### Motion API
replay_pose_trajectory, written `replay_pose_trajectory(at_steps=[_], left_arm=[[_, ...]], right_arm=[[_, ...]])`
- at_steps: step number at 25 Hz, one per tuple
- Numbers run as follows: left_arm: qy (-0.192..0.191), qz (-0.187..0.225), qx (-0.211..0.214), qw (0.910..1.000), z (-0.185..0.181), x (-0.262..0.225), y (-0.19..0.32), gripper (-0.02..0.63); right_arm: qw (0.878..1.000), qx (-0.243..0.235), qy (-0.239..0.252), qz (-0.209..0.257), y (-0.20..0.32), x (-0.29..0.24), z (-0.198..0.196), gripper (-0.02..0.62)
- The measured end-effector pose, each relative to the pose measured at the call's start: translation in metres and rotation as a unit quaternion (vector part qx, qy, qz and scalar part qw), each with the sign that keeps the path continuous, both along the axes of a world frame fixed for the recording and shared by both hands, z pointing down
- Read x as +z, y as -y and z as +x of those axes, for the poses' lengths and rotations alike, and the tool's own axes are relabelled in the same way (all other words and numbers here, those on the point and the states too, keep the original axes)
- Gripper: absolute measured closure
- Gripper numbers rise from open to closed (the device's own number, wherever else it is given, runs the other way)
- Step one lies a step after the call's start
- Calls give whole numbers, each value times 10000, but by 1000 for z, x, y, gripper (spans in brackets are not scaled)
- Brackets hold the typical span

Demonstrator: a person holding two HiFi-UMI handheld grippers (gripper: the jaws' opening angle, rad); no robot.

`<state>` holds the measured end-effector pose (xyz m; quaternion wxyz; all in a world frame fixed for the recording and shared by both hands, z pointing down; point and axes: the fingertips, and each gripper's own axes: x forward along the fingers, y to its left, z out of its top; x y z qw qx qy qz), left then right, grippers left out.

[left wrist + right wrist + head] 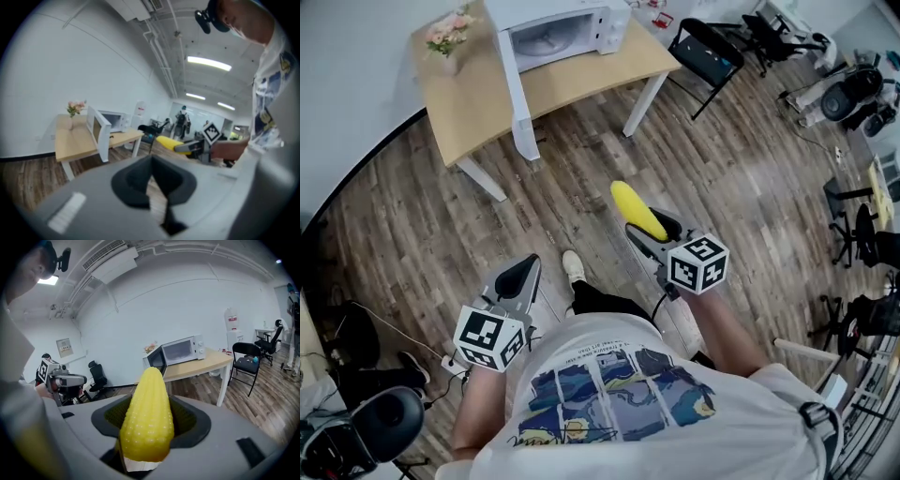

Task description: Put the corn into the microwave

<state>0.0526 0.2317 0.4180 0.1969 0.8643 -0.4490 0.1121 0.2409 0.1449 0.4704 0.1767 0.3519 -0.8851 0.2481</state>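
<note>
Closest to the camera is the person's white printed T-shirt (619,394), with both arms stretched forward. The left gripper (521,272) is held low on the person's left side above the wooden floor (741,187). Its fingers (133,180) are drawn together and carry nothing. One light shoe (572,265) shows on the floor just beside this gripper in the head view.

The right gripper (659,230) is held a little further forward. Its fingers are clamped on the corn (146,413) – a yellow cob gripped at its thick lower part, one finger on each side. The pointed end stands out past the fingertips and points toward the desk (478,103). The corn is in the air above the floor, well apart from the desk and from the microwave (567,28).

Further away, the light wooden desk with white legs stands near the wall. The white microwave sits on it, and its door (517,94) is swung wide open, so the inside is visible. At the left end of the desk, apart from the microwave, stands a small bunch of pink flowers (450,33). To the right of the desk – beyond its corner – a black folding chair (705,52) stands on the floor.
</note>
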Motion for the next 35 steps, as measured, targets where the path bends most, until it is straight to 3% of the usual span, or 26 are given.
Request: replay_pose_trajectory(at_steps=[5,14,20,27,31,35], left_arm=[[265,100,-74,9996,-21,-20,71,597],[189,140,-235,9994,-46,-31,153,597],[25,99,17,9999,-85,-21,188,597],[-19,255,516,9983,-148,-27,232,597],[54,318,890,9955,-187,-40,248,597],[172,283,959,9948,-230,-39,260,597]], right_arm=[[9998,-116,0,156,84,-8,-20,345],[9995,-236,-53,204,191,-6,-58,345],[9994,-106,-217,232,241,5,-93,345],[9976,411,-503,255,291,13,-131,345],[9943,756,-692,293,322,14,-150,345],[9911,924,-874,391,353,21,-165,345]])
